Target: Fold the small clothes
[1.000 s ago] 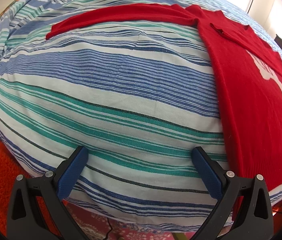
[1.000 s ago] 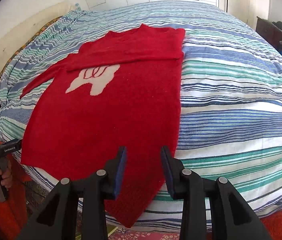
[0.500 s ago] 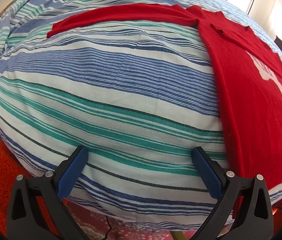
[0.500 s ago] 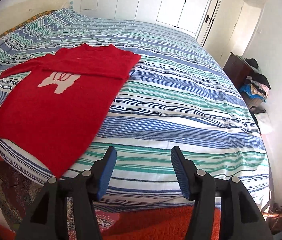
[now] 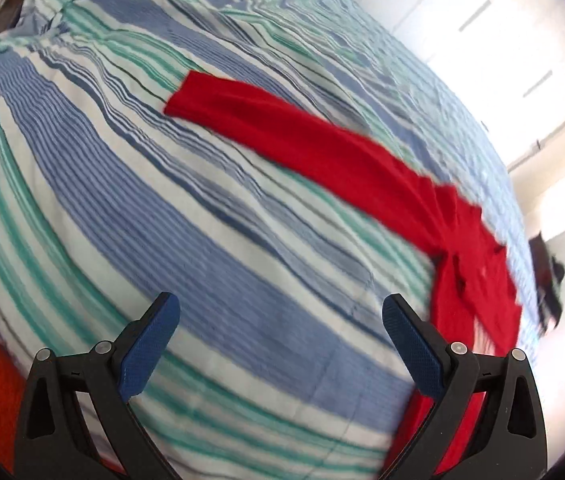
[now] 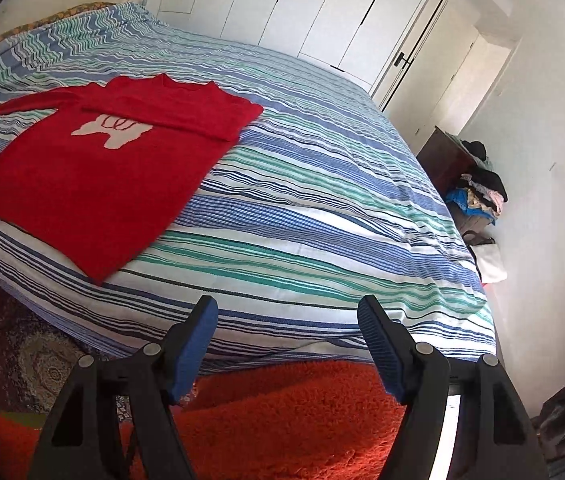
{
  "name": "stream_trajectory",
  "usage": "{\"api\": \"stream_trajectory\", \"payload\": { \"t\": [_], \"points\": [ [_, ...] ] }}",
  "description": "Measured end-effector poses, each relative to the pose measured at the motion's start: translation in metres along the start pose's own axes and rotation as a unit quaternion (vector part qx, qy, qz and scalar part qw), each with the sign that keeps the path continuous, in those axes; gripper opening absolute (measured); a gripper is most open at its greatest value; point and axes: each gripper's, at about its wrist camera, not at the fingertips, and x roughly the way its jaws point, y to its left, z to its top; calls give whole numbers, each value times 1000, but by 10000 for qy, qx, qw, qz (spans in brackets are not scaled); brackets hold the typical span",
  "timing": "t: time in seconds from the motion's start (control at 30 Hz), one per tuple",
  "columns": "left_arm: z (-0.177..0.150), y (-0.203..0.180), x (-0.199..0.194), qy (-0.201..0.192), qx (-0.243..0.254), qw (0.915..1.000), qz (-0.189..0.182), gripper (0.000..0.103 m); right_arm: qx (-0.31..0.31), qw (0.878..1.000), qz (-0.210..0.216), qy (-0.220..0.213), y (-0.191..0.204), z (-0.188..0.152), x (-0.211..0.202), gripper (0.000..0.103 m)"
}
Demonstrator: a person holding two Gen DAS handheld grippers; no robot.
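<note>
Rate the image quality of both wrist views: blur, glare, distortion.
Left wrist view: motion-smeared striped bedspread and red sweater, upper right corner blown out white. Right wrist view: sharp, evenly daylit, the sweater crisp; mild glare on the right wall. Both: strong fisheye bulge, dark corners.

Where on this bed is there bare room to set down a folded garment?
The striped bedspread lies bare from the red sweater's right edge to the bed's far side, and beyond its collar toward the wardrobe doors. The sweater's outstretched sleeve occupies the other side.
</note>
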Motion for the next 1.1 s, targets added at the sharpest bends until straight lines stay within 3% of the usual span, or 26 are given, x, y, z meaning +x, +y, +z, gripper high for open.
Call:
{"api": "stream_trajectory", "payload": {
  "t": [0.13,0.2,0.33,0.4,0.47,0.6,0.67,0.77,0.9,1.0,1.1],
  "points": [
    [58,51,38,-54,-1296,9915,41,91,-168,9998,-45,-33,5,0,1,72],
    [75,63,47,-170,-1659,9860,-46,86,-136,9999,-85,-4,4,1,2,72],
    [98,68,60,-276,-1691,9852,13,85,-144,9995,-246,113,5,2,6,72],
    [104,66,65,-317,-1576,9869,137,80,-195,9993,-288,147,6,3,8,72],
    [110,65,68,-363,-1376,9894,293,68,-241,9991,-281,194,8,4,10,72],
    [123,71,67,-283,-1292,9907,324,6,-324,9988,-265,258,11,7,15,72],
    [126,66,54,-362,-1313,9904,226,6,-345,9987,-268,247,12,7,14,72],
    [135,27,31,-519,-926,9943,40,5,-322,9989,-269,225,11,6,14,72],
    [141,-75,2,-624,-49,9959,-657,5,-303,9990,-256,181,9,6,13,72],
    [124,-177,-10,-537,777,9870,-1304,5,-291,9992,-235,132,8,5,12,72],
    [88,-274,-13,-319,1613,9690,-1841,5,-257,9993,-257,59,6,3,9,72]
  ]
}}
